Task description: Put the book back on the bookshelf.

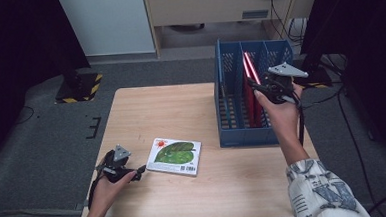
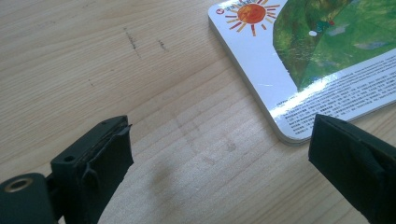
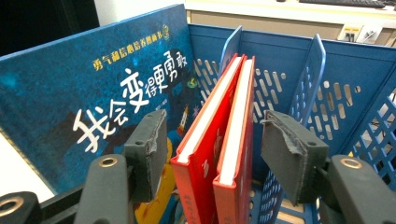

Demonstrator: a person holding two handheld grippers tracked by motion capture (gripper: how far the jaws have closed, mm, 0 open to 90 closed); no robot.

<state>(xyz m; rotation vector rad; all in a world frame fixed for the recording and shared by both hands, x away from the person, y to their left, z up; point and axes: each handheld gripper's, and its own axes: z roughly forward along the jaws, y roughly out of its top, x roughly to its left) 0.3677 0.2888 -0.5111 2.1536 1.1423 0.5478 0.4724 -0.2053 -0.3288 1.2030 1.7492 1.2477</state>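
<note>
Standing upright in the middle compartment of the blue file rack [image 1: 243, 136], at the right of the high view, are two red books [image 1: 252, 85], and the right gripper [image 1: 260, 87] hangs over their top edges from the hand coming in at the lower right. Its own view shows those red books [image 3: 219, 140] side by side and touching, their white page edges facing up, running between the two black jaws; both pads stand off the covers with a gap on each side, so the right gripper [image 3: 212, 144] is released and holds nothing. A dark blue book [image 3: 93, 88] with white lettering leans in the next compartment, at the left of that view, and a blue divider [image 3: 308, 79] rises at the right of the red pair. Low at the left of the high view, the left gripper [image 1: 140, 170] rests near the front edge of the wooden table [image 1: 181, 109], its tips just beside a flat picture book [image 1: 174, 156] with a green leaf and an orange sun on its cover. From the left gripper view, the jaws are spread wide over bare wood, and the rounded corner of the picture book [image 2: 299, 70] lies at the upper right, close to the right-hand jaw; nothing is between them.
</note>
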